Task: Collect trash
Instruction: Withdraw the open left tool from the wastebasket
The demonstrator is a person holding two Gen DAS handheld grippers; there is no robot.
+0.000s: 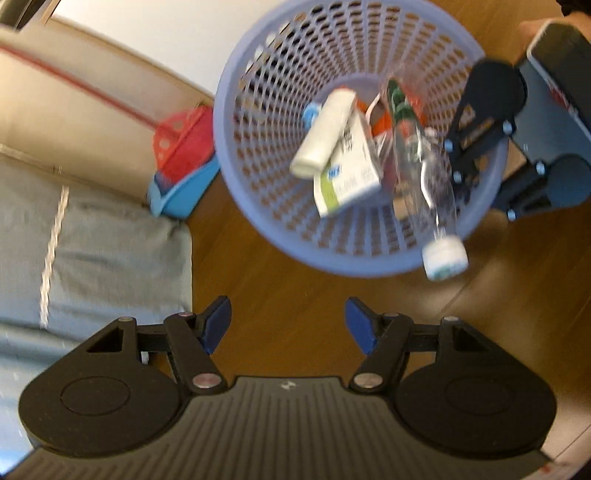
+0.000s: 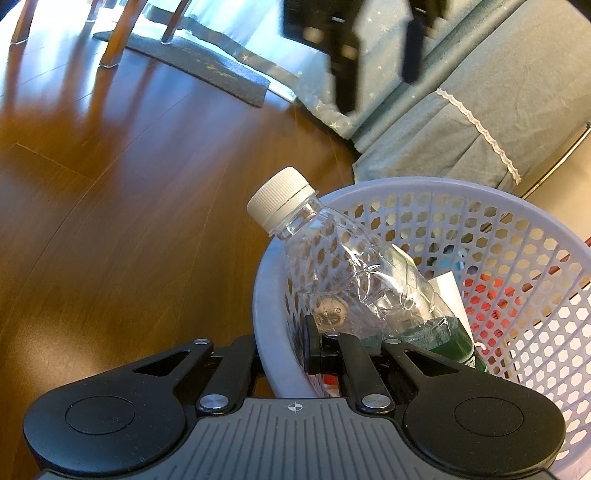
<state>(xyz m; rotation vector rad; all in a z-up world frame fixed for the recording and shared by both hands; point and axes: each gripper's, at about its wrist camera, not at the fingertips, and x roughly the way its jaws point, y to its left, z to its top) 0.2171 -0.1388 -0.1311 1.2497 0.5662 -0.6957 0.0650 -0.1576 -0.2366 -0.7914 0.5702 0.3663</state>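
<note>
Right now we hold our left gripper [image 1: 288, 325] above the lavender basket [image 1: 236, 66], jaws spread wide with only bare wood floor [image 1: 295, 288] showing between the blue pads [image 1: 218, 325]. Nothing is in that gripper.

Our right gripper [image 2: 314, 349] sits at the basket's near rim [image 2: 264, 295]. Its jaws are pinched shut on the rim wall: one finger [image 2: 312, 347] is inside the mesh, the rest of the linkage outside. In the left view the same gripper shows at the far right edge of the basket, with a bit of hand [image 1: 532, 27] behind it.

Trash location: the clear plastic bottle [image 2: 354, 280] lies tilted in the basket, green-labelled bottom end down inside, white cap [image 2: 277, 199] poking up over the rim. From the left view, the cap [image 1: 445, 256] hangs past the near rim. Also inside: a white tube with a blue cap [image 1: 325, 136], resting on a white-and-green carton [image 1: 351, 173], plus something orange-red [image 1: 382, 122] underneath that we cannot identify.

Surroundings: a red-and-blue dustpan set [image 1: 184, 162] stands just beside the basket on its left, against a beige wall panel [image 1: 74, 122]. Grey-green fabric with a lace trim [image 1: 103, 251] drapes down to the floor near it. In the right view, a grey mat [image 2: 207, 70] lies well apart on the floor, chair legs [image 2: 114, 40] beside it. The left view is motion-blurred, so label text is unreadable.
</note>
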